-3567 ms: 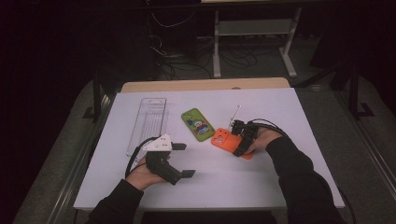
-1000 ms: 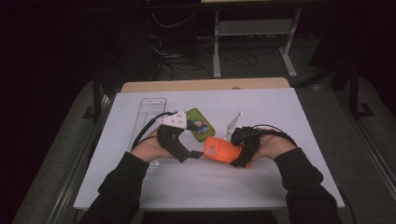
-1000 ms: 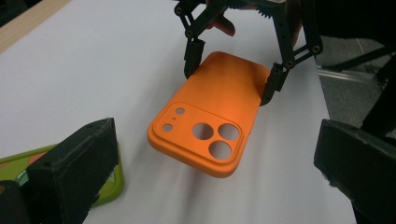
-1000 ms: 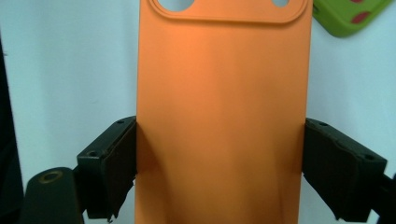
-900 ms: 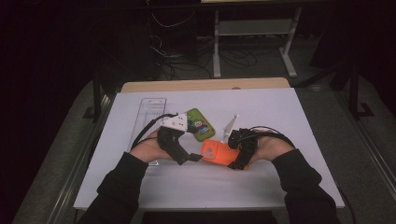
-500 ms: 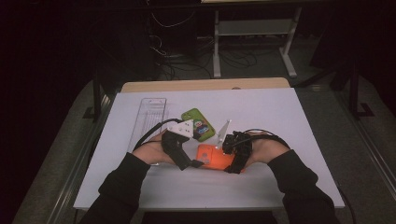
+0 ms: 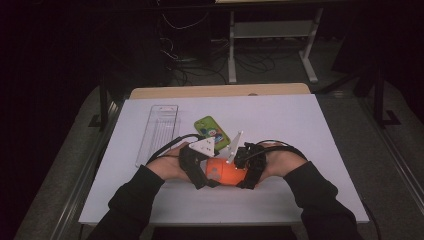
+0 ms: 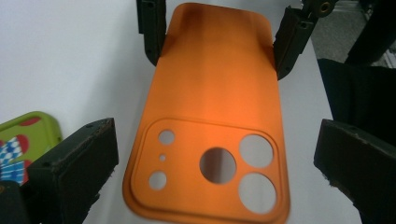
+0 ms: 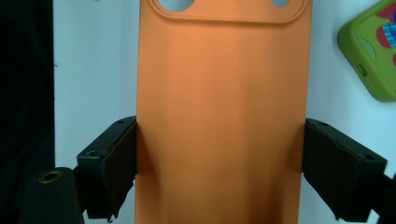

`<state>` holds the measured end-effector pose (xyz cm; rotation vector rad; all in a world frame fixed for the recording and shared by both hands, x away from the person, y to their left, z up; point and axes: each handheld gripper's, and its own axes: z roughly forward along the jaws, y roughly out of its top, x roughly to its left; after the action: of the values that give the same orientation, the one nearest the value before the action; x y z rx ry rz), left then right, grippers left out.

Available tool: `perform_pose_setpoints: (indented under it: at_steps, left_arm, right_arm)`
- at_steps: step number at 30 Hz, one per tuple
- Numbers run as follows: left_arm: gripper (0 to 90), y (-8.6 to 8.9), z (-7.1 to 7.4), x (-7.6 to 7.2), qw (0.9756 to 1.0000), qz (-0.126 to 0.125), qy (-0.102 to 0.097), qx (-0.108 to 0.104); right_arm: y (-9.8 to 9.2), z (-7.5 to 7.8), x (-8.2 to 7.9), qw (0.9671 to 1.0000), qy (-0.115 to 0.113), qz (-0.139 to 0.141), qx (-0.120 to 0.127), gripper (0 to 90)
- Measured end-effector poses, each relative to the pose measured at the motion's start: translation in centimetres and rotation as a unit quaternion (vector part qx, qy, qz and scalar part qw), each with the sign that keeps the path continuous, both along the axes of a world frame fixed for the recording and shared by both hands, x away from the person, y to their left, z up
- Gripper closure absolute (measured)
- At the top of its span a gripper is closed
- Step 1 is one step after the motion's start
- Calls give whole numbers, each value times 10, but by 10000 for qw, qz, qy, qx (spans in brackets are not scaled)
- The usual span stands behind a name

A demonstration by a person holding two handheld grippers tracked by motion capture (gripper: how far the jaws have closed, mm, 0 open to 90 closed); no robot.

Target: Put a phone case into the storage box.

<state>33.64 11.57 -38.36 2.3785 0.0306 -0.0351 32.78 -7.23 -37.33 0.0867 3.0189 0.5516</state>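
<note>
white table (image 7: pixel 310 130), clear tray (image 7: pixel 158 131), green case (image 7: pixel 212 129)

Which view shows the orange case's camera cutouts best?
The left gripper view: the orange case fills it, cutouts sharp and near. The right gripper view shows mostly its plain back, with only cutout edges at the top. The high view shows it small, between both grippers.

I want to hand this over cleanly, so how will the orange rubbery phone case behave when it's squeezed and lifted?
The orange rubbery phone case is probably floppy: its long edges curl up between the right gripper's pads. It looks thin and hollow, so likely light. The matte skin should resist slipping. The left gripper stands open around its camera end.
</note>
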Motion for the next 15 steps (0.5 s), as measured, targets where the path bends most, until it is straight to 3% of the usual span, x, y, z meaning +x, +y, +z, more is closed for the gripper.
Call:
perform_pose_setpoints:
  at_steps: [5,15]
  left_arm:
    - [0,-4,-5,-2,9998,-94,-5,185]
    - [44,-4,-8,-2,9996,-137,68,240]
  right_arm:
    - [0,3,-2,9999,-4,57,85,154]
    - [0,3,-2,9999,-14,113,109,153]
